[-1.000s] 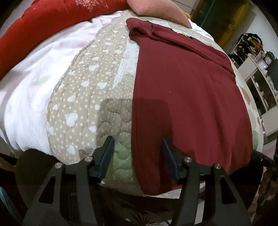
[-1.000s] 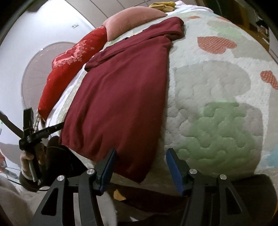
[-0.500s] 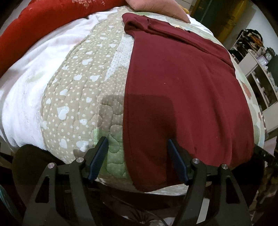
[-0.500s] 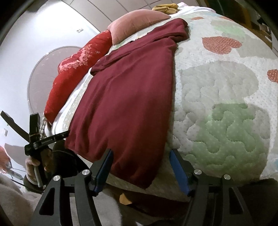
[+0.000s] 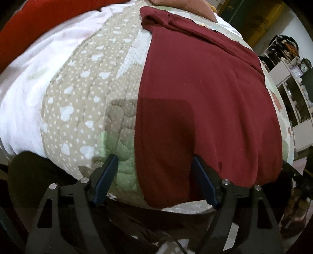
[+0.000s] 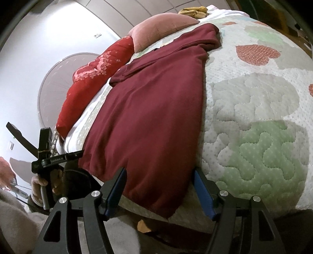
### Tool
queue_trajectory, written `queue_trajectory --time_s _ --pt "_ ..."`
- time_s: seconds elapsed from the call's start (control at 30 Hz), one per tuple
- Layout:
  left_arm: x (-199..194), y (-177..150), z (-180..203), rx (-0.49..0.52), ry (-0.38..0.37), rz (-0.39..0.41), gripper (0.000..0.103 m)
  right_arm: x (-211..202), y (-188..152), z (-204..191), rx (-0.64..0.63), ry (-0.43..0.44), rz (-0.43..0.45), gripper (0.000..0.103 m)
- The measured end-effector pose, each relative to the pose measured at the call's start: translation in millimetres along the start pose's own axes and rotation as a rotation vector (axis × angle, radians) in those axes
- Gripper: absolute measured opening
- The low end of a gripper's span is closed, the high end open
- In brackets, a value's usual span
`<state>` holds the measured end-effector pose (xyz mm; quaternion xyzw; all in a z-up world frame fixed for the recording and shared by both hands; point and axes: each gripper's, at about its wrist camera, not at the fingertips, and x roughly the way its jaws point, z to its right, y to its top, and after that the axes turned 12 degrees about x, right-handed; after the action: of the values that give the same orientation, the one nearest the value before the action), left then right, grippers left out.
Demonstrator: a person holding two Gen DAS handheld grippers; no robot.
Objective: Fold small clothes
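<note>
At lower centre of both wrist views | left gripper point(image 5: 154, 175) and right gripper point(image 6: 159, 187) have just been widening, both released, straddling the hem corners of the maroon garment point(image 5: 205, 101) spread flat on the quilt point(image 6: 254, 121) | judged: positioned to pinch for the first fold.

A quilt point(image 6: 254, 121) patched with hearts covers the bed. At its far end lie a pink cushion point(image 6: 162, 29), a red pillow point(image 6: 93, 78) and a yellow bundle point(image 6: 193, 10). White shelves point(image 5: 293, 93) hold small clutter.
</note>
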<state>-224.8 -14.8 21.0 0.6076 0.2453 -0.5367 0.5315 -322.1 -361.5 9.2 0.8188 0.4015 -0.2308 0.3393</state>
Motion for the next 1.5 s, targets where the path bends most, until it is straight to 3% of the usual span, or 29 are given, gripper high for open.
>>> queue_trajectory --time_s 0.27,0.33,0.4,0.47,0.57,0.7,0.9,1.13,1.5 --pt "-0.1 -1.7 2.6 0.014 0.002 -0.002 0.077 2.6 -1.7 3.4 0.004 0.055 0.017 0.068" --pt "-1.9 -2.7 3.7 0.019 0.015 0.007 0.067 4.1 -2.7 1.7 -0.008 0.070 0.016 0.064" --pt "-4.1 -2.5 5.8 0.027 0.025 0.016 0.045 9.1 -3.1 -2.0 -0.024 0.081 0.001 0.043" --pt "-6.1 -2.7 9.9 0.046 0.013 0.022 0.034 16.3 -2.0 -3.9 -0.013 0.102 -0.012 0.027" --pt "-7.5 0.5 13.8 0.069 -0.026 0.023 0.008 23.7 1.3 -12.0 -0.031 0.115 -0.021 0.017" --pt "-13.1 13.7 7.5 0.048 -0.101 0.026 0.007 13.0 12.1 -28.1 -0.054 0.197 0.027 0.015" --pt "-32.5 54.3 -0.1 0.027 -0.173 0.107 0.007 -4.8 50.4 -47.1 -0.087 0.268 0.116 0.015" --pt "-35.6 143.3 -7.3 0.036 -0.114 0.246 0.007 1.8 127.5 -57.6 -0.095 0.265 0.222 0.015" --pt "5.8 262.0 -35.9 -0.021 -0.028 0.297 0.007 51.6 255.2 -52.4 0.008 0.168 0.293 0.015"
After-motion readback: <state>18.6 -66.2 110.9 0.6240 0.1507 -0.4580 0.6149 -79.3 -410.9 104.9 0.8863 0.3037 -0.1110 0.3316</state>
